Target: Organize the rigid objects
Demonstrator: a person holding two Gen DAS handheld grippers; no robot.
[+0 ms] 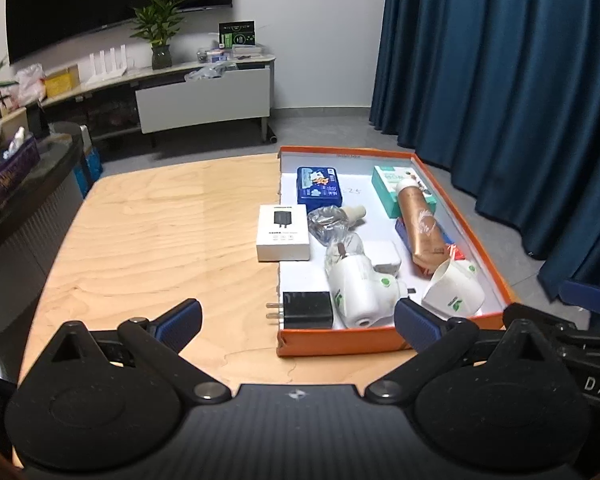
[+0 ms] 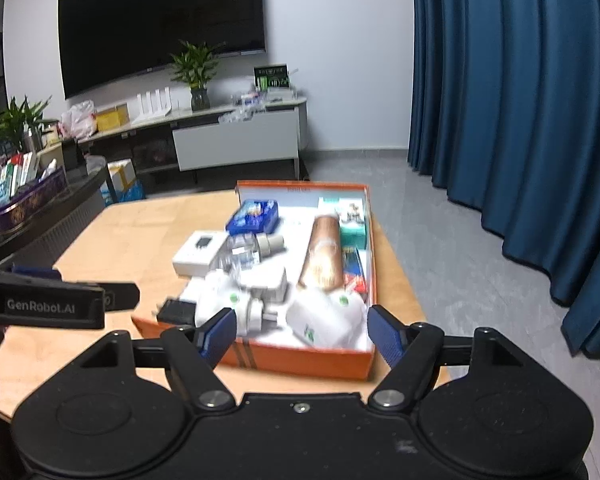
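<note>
Both tools are wide open and hold nothing. The left tool [image 1: 296, 322] hangs over the near edge of the worktop [image 1: 148, 232], and the right tool [image 2: 302, 332] hangs just short of the orange tray [image 1: 340, 342], which sits at the worktop's right edge and runs toward its far right corner.

Nearly everything is already in the tray: a blue tin [image 1: 319, 186] and a teal box [image 1: 392, 190] at the far end, a gold bottle [image 1: 418, 224] along the right wall, clear-wrapped bits in the middle, white plugs and a black charger [image 1: 308, 310] at the near end. The charger's prongs poke past the tray's left wall.

The white box [image 1: 283, 233] is the odd one out. It lies flat at the tray's left wall, seemingly half over it, touching the wrapped pieces.

That box looks like the step in hand. It sits nearer the left tool, which should take it across its short sides, so the fingers clear the wrapped piece. Lift before sliding, or the tray wall will catch it. The bare floor near the blue tin seems the best spot. The right view is blurred, so judge depth by the left.
</note>
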